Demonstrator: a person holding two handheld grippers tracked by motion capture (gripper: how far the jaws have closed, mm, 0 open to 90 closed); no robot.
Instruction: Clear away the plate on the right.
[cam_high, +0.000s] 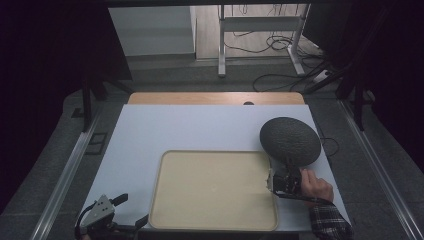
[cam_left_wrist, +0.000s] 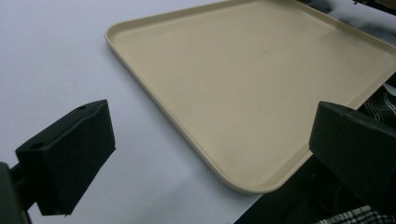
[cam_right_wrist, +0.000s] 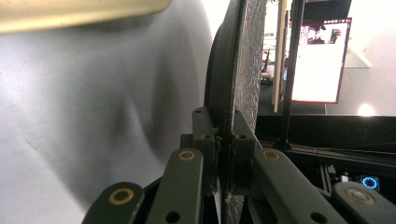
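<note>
At the near left corner of the table (cam_high: 145, 130), which is covered with a pale sheet, the left gripper (cam_high: 131, 211) rests low beside the person's edge, its grey three-cornered plate on top and its two black jaws spread wide with nothing between them. The left gripper view confirms this: the two pads stand far apart at the frame's lower corners, over the pale sheet and the near corner of the tray. That beige tray (cam_high: 213, 190) (a shallow rectangular one with rounded corners and a low raised rim) lies flat in the middle of the near half of the table, and its bed is bare. Just beside its right edge sits the right gripper (cam_high: 287, 164), held by a hand (cam_high: 316, 186) whose plaid sleeve comes in from the bottom right. Its jaws are closed tight on the near rim of a dark, round, rough-textured plate (cam_high: 290, 140), possibly a shallow bowl, since the high view is too dim to tell. The plate is tipped up on the gripper's far side, off to the right of the tray and not over it. In the right gripper view, the plate (cam_right_wrist: 243, 70) runs edge-on between the pads, pinched on both faces, with the pale sheet to one side and a lit screen (cam_right_wrist: 320, 60) in the room beyond.
</note>
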